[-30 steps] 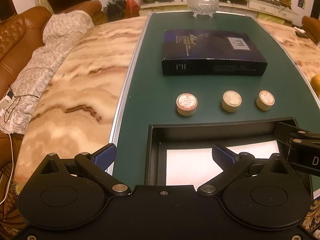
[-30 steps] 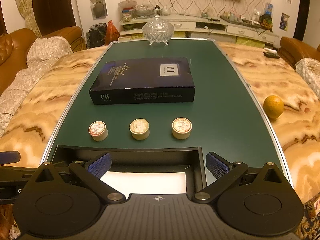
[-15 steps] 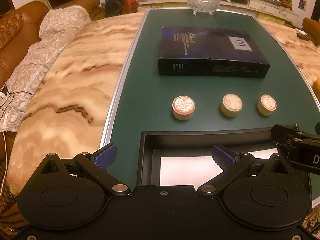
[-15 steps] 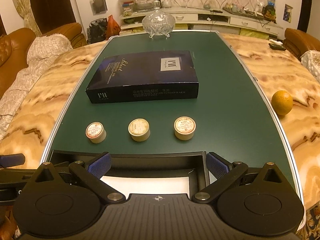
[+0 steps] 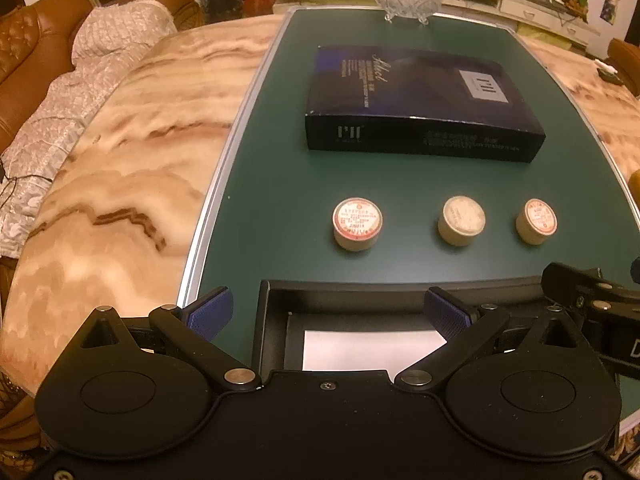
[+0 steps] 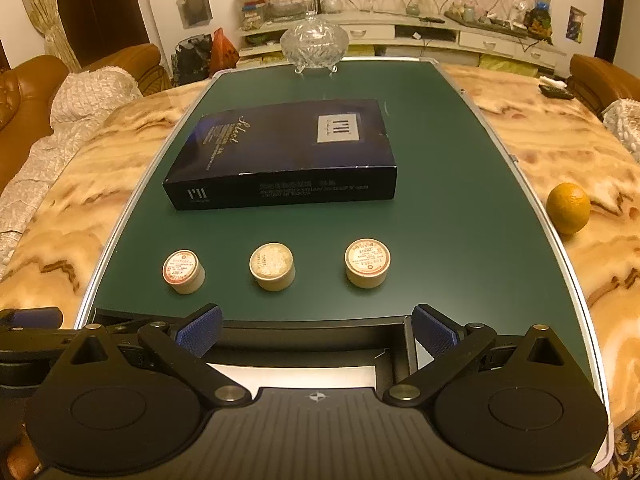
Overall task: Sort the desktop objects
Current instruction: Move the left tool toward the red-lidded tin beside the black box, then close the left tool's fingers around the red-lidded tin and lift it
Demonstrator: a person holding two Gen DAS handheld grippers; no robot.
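Observation:
Three small round cream tins stand in a row on the green mat: the left tin (image 5: 357, 223) (image 6: 184, 271), the middle tin (image 5: 463, 220) (image 6: 272, 266) and the right tin (image 5: 536, 221) (image 6: 367, 262). Behind them lies a dark blue box (image 5: 416, 104) (image 6: 288, 152). An open black tray (image 5: 352, 292) (image 6: 312, 330) with a white lining sits at the near edge. My left gripper (image 5: 328, 314) is open over the tray's left part. My right gripper (image 6: 318, 324) is open over the tray's right part. Nothing is held.
A glass lidded dish (image 6: 314, 44) stands at the mat's far end. An orange (image 6: 568, 208) lies on the marble table (image 5: 120, 168) to the right of the mat. A brown sofa (image 5: 32, 52) with a pale blanket is at the left.
Both grippers have moved forward toward the row of tins, which now looks nearer and larger. Both stay open. Nothing on the mat has moved.

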